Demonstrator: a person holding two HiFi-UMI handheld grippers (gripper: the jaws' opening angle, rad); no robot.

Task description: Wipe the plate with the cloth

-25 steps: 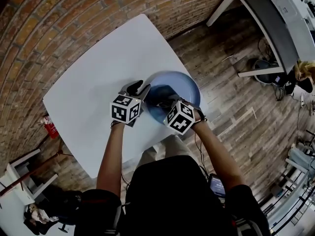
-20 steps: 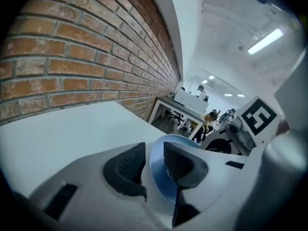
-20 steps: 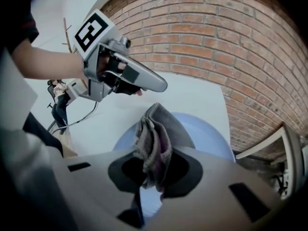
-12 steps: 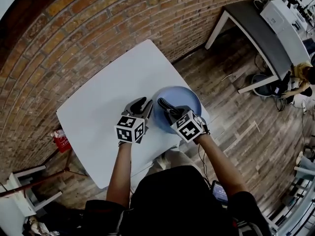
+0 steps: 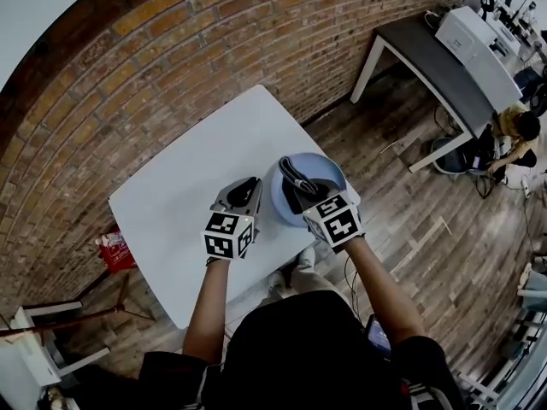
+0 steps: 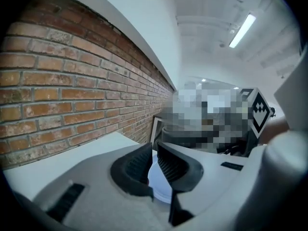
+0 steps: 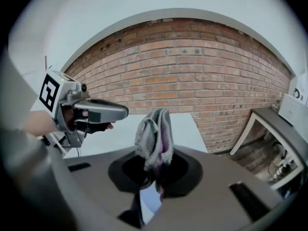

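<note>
The cloth (image 7: 154,129) is clamped in the right gripper (image 7: 150,173). The left gripper's (image 6: 153,166) empty jaws are closing. Both grippers are raised off the plate (image 5: 279,202) since before.

Both bare forearms reach forward from the torso; the left forearm (image 5: 207,301) runs nearly straight to its claw, while the right forearm (image 5: 386,290) angles inward toward its own; the left gripper (image 6: 155,163) points a little below level, with its marker cube (image 5: 228,234) at the rear, on the body's side; its jaws are closing, the ribbed pads a narrow slit apart with nothing pinched between them; the right gripper (image 7: 152,170) sits just to the right of the left claw, not touching it, and tips down more steeply; its jaws are clamped on the cloth (image 7: 154,131), which stands up in a folded bunch above the pads.
</note>
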